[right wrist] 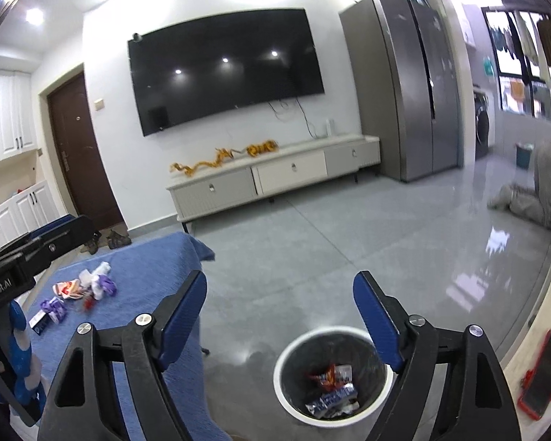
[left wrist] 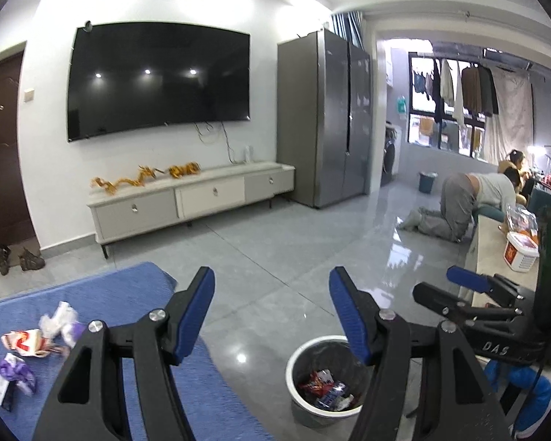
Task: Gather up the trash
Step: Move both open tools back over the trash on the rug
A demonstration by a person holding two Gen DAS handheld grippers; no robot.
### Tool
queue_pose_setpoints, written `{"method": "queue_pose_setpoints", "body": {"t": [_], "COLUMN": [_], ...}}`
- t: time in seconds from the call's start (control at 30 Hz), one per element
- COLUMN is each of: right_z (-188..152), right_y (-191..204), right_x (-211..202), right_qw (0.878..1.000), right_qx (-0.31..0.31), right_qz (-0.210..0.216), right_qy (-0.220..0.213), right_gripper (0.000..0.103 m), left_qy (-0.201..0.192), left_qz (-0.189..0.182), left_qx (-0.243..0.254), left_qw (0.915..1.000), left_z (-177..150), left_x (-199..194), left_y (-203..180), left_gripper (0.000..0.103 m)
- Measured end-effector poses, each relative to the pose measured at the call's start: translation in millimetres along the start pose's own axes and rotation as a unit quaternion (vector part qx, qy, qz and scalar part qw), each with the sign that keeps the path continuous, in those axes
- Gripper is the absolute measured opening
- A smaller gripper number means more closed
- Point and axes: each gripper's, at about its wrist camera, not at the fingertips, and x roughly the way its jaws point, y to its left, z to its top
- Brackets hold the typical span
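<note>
Crumpled wrappers, white, red and purple, lie scattered on a blue cloth spread over a low counter at the left; the right wrist view shows the same litter near the cloth's far part. More wrappers sit in the bottom of a white-rimmed bin lined with a dark bag, standing on the grey tiled floor just right of the cloth. Left tongs stand apart with nothing between the blue pads, the bin below their right finger. Right tongs also stand wide apart and empty, above the bin. Beyond are a wall-mounted television, a long pale cabinet, a grey refrigerator and a person kneeling at the right. A red-cased phone lies on a pale counter edge.
</note>
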Motion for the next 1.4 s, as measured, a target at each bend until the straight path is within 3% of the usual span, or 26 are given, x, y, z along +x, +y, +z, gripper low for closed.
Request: {"method": "queue_pose_setpoints", "body": {"t": [0.37,0.5,0.73,1.07,1.2,1.4], "right_z": [29,36,40,30,20,4], "right_y": [71,93,144,200,226,259], "right_x": [-35,-40,-44,-3,19,62], "right_qw": [0.998,0.996,0.991,0.985,0.981,0.973], "right_qx": [-0.059,-0.078,-0.119,-0.146,-0.158,-0.172], "right_qz": [0.010,0.015,0.048,0.093,0.105,0.128], "right_qy": [-0.035,-0.040,-0.038,0.017,0.039,0.084], "right_gripper": [0.089,0.090,0.090,0.090,0.090,0.090], "left_qy": [-0.059,-0.068,-0.064,0.017,0.040,0.082], "left_qz": [0.056,0.074,0.082,0.094,0.138,0.191], "left_qx": [-0.034,-0.056,-0.096,-0.128,-0.136,-0.122], "left_qw": [0.9961,0.9933,0.9899,0.9871,0.9802,0.9706], "left_z": [-5,-14,-38,-98,-124,-164], "left_x": [-77,-99,-122,-113,-110,-112], "left_y": [62,92,143,216,261,333], "left_gripper": [0.064,0.070,0.070,0.070,0.070,0.079]}}
